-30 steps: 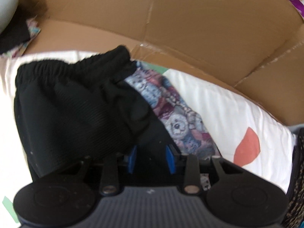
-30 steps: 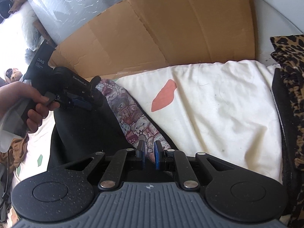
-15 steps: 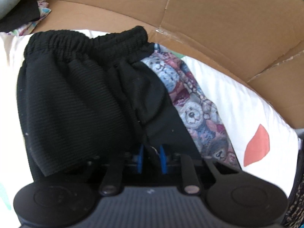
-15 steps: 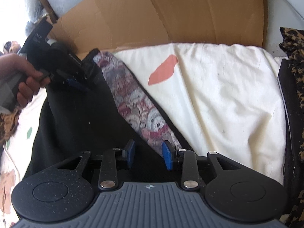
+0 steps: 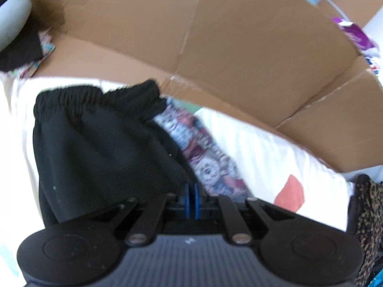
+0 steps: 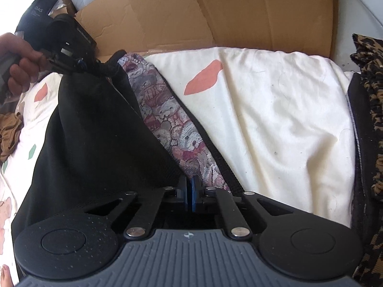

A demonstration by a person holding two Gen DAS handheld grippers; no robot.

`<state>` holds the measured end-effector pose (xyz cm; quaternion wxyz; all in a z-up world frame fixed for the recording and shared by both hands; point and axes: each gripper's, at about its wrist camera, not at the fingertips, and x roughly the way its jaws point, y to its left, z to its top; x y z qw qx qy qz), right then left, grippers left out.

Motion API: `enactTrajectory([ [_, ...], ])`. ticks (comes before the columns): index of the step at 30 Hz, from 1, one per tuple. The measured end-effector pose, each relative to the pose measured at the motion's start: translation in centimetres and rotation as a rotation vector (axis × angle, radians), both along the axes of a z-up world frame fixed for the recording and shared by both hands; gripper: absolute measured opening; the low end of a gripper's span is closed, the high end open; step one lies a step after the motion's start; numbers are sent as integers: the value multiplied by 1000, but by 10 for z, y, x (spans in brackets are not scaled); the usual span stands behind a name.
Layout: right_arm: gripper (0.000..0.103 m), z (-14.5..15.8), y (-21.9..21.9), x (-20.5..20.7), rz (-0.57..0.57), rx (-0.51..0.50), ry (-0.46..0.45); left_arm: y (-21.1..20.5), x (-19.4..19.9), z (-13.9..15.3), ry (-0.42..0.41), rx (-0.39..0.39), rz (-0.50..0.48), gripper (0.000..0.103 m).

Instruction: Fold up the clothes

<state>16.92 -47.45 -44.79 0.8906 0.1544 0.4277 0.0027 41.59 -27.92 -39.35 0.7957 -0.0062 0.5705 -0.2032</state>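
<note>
Both claws are pinched nearly closed on black cloth. Left claw [image 5: 190, 192] has its blue pads drawn together on the hem of the black shorts [image 5: 100, 148], whose ribbed fabric bunches up right at the fingertips. Right claw [image 6: 190, 192] is likewise squeezed narrow, gripping the edge of the same shorts [image 6: 95, 129] where the black cloth meets a strip of bear-print fabric [image 6: 167, 119]. In the right wrist view the left claw [image 6: 82, 63] shows at the far end of the garment, held by a hand [image 6: 21, 62].

Shorts lie on a white bedsheet [image 6: 275, 119] with coral and green patches. Their elastic waistband [image 5: 95, 95] sits at the far end in the left view, towards a flattened cardboard box [image 5: 215, 47] that stands along the back. Bear-print fabric [image 5: 205, 157] runs alongside the shorts on their right, partly under them. A leopard-print garment [image 6: 368, 95] lies at the right edge, well apart, and a brown crumpled cloth [image 6: 9, 136] at the left.

Between the two claws the shorts stretch lengthwise, from near right to far left in the right wrist view.
</note>
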Motion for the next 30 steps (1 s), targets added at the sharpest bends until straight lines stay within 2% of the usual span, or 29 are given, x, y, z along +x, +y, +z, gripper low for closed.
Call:
enactTrajectory([
  [4,0,6,-6,-6,-31,3,-27,-11,1,11,-35,-12,-31,5],
  [10,0,13,-18,-6,-77,13,-42,-28,2,11,-57,-14,-49,4],
  [17,0,7,-27,0,-94,31,-14,-46,8,-2,-64,7,-70,4],
  [26,0,1,-29,9,-73,0,16,-59,19,-39,-56,23,-82,4],
  [30,0,0,-31,11,-79,-8,26,-60,20,-44,-83,19,-118,10],
])
